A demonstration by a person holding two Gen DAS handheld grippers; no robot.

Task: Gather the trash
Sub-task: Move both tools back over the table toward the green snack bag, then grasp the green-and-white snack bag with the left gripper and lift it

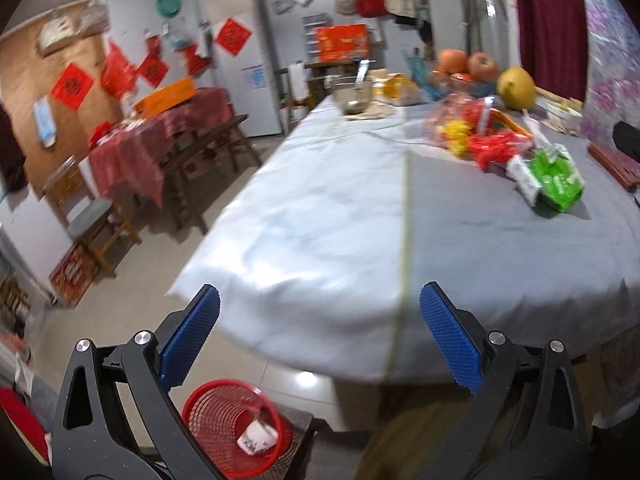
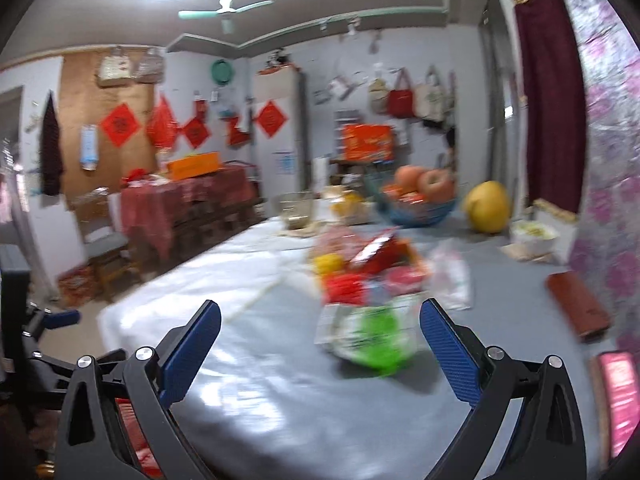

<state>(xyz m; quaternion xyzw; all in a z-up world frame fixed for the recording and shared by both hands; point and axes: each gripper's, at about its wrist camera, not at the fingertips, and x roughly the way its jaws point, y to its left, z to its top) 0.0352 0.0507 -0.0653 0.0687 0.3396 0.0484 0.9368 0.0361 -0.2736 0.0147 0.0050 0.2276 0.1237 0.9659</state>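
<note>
**Student:** Where does the trash lie in these two views?

**Instructor:** The green-and-white wrapper (image 2: pixel 368 340) sits low and centre in the right wrist view, on the grey cloth of the table (image 2: pixel 280 380), ahead of the right gripper (image 2: pixel 320 352) and between the lines of its fingers. In the left wrist view the same wrapper (image 1: pixel 554 180) appears at middle right, just below a heap of red and yellow packets (image 1: pixel 488 140). A red mesh basket (image 1: pixel 236 426), at bottom centre-left beneath the table edge, already holds one pale scrap.

**Student:** How are the grippers set?

**Instructor:** The right gripper is spread wide with nothing between its blue pads. The left gripper (image 1: pixel 320 336) is likewise spread and empty, hovering over the near table edge.

**Student:** How would the wrapper handle?

**Instructor:** It reads as thin, glossy film: probably very light, limp and crinkly, inclined to slide on cloth rather than resist. A raised fold or crimped end seems the best place to pinch; the flat middle would likely slip. The textured pads should help. Motion blur hides finer detail.

**Student:** And the surroundings?

**Instructor:** Round, firm fruit fills a blue bowl (image 2: pixel 420 208) at upper centre; a smooth yellow pomelo (image 2: pixel 488 206) sits beside it.
</note>
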